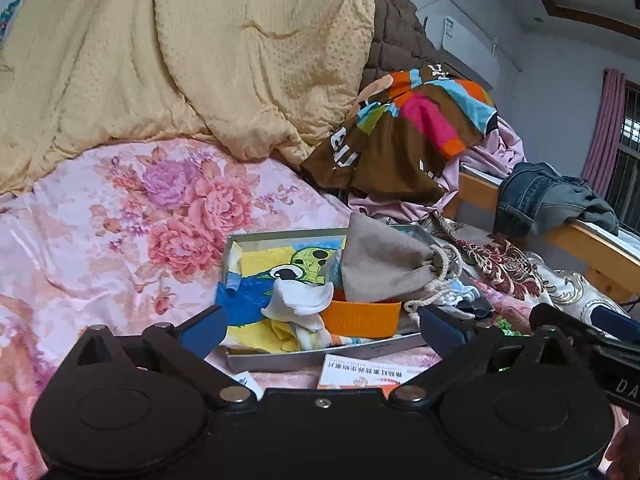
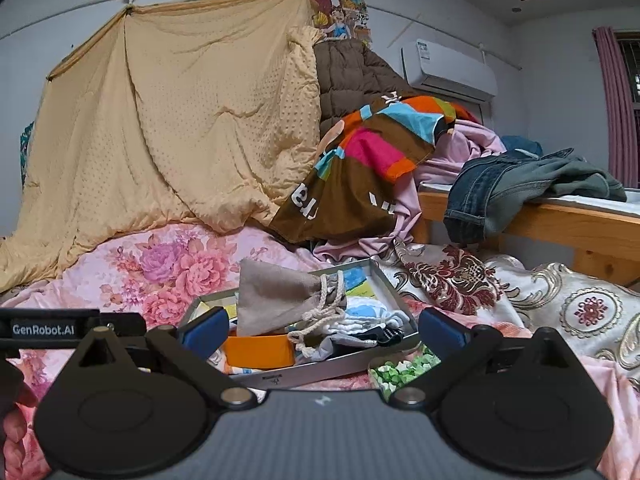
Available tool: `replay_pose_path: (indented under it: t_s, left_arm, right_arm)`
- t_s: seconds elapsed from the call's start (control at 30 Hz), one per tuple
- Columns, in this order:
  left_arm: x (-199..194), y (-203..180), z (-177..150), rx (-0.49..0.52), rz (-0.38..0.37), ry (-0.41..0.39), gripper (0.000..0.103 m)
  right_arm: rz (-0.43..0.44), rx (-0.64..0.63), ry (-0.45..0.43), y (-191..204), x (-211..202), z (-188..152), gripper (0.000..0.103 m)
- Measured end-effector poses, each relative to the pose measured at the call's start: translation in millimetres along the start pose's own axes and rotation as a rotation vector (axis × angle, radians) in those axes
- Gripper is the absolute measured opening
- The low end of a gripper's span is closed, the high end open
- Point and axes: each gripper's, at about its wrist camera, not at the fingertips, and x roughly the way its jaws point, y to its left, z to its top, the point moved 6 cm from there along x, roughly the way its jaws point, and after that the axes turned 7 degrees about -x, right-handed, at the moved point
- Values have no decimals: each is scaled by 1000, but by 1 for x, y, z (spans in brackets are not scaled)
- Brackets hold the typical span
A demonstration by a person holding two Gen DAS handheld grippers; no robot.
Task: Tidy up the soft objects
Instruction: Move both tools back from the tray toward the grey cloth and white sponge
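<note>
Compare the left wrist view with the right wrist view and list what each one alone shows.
Only the left wrist view shows the orange-and-white printed paper leaflet in front of the tin. Only the right wrist view shows the pile of small green folded paper pieces and the whole white wall air conditioner. Both show the shallow metal tin tray holding the grey drawstring pouch and orange band.

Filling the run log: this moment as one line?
left tongs: open, empty | right tongs: open, empty | grey pouch: in metal tray | tray: on floral bedspread

soft even daylight; edges bowed, sharp
</note>
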Motion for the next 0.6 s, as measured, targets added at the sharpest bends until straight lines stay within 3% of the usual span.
replay_pose_path:
  t_s: [0.6]
  left_arm:
    - [-60,12,-44,-29,39,37,102]
  right_arm:
    - [-46,67,73,-24,-57,-31,103]
